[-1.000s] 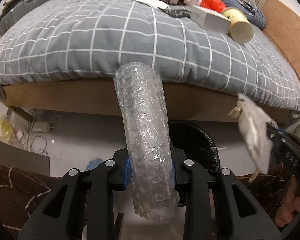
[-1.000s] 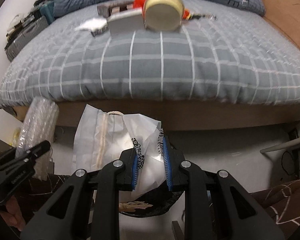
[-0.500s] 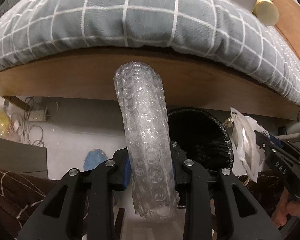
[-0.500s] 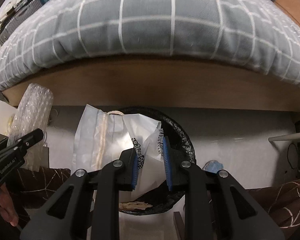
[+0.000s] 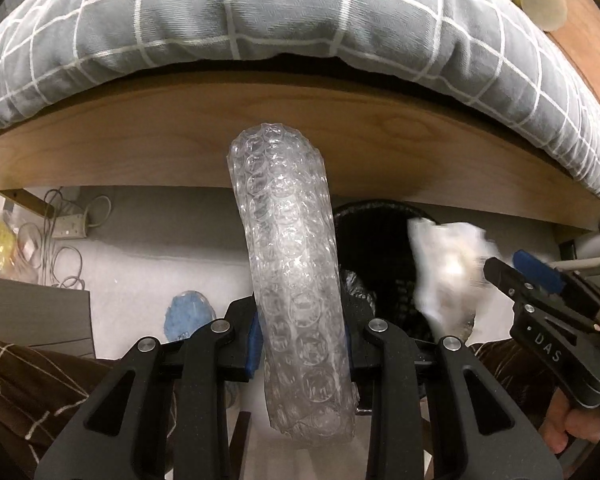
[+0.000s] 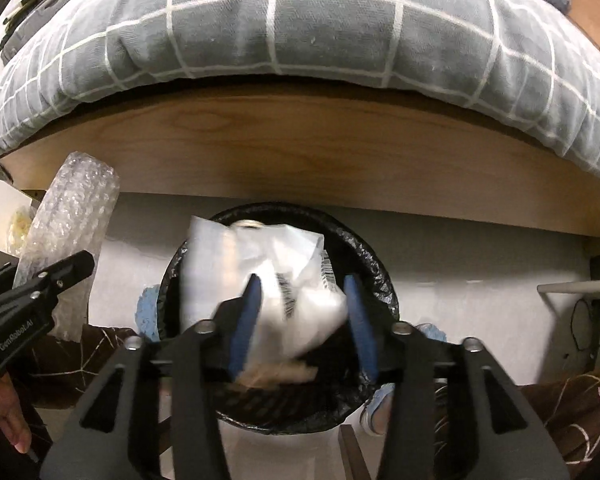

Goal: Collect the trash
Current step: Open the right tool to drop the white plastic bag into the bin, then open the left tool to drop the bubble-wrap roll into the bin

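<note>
Right gripper (image 6: 300, 320): jaws just opening, bag (image 6: 260, 280) loose between, over bin (image 6: 380, 280).
Left gripper (image 5: 300, 344): clamps bubble wrap (image 5: 292, 280), long axis forward.
Bin: right of left gripper.

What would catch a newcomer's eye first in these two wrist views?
The roll of bubble wrap clamped upright in the left gripper fills the middle of the left wrist view. In the right wrist view, a blurred white paper bag sits between the right gripper's just-opened jaws, over the black-lined trash bin beside the bed.
</note>
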Available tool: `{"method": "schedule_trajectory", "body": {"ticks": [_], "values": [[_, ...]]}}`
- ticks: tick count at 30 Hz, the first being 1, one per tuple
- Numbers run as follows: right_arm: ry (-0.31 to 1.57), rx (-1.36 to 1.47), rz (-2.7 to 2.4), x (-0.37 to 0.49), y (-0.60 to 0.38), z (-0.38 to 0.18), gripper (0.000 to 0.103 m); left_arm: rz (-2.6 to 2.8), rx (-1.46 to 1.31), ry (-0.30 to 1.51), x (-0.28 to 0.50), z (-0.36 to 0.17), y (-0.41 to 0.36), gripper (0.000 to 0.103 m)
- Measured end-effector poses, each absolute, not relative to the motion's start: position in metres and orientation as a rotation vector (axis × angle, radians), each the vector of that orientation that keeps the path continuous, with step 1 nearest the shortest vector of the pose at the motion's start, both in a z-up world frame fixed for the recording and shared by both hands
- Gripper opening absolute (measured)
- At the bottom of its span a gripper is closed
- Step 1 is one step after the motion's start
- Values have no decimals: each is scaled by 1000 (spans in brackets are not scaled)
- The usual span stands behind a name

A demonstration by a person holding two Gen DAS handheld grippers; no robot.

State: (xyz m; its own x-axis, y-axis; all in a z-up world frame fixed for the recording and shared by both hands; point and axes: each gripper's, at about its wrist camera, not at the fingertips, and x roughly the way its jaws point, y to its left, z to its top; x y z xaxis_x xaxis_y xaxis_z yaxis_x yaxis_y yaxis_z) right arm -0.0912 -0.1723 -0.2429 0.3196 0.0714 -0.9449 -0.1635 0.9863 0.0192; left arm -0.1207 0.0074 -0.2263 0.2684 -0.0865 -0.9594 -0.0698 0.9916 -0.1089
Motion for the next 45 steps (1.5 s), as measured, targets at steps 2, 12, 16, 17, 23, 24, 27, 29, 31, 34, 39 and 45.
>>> {"method": "schedule_trajectory", "body": {"ticks": [2, 12, 16, 17, 23, 24, 27, 29, 31, 34, 39, 45], "values": [[1223, -88, 155, -92, -173, -240, 57, -16, -137, 1301, -121, -228, 6, 28], [1165, -86, 112, -96, -206, -224, 85, -69, -107, 1306, -118, -230, -29, 28], [1156, -77, 77, -99, -227, -219, 91, -87, -94, 1305, -116, -231, -46, 28], [1153, -73, 68, -100, -233, -217, 93, -91, -88, 1306, -115, -233, -49, 28], [1140, -39, 7, -104, -271, -216, 95, -122, -53, 1310, -114, -237, -80, 28], [1141, -30, 0, -104, -277, -217, 95, -127, -51, 1312, -113, -238, -84, 28], [1143, -10, -27, -105, -290, -216, 95, -140, -40, 1321, -114, -242, -94, 28], [1146, -2, -39, -105, -295, -216, 95, -147, -26, 1324, -113, -244, -101, 28], [1151, 11, -43, -106, -298, -216, 95, -154, -17, 1328, -114, -246, -105, 29], [1154, 20, -33, -104, -296, -218, 95, -161, 2, 1329, -115, -250, -108, 31], [1153, 8, -15, -102, -284, -226, 95, -147, 0, 1324, -114, -254, -105, 38], [1158, 10, -13, -101, -279, -229, 95, -148, 20, 1313, -115, -253, -102, 59]]}}
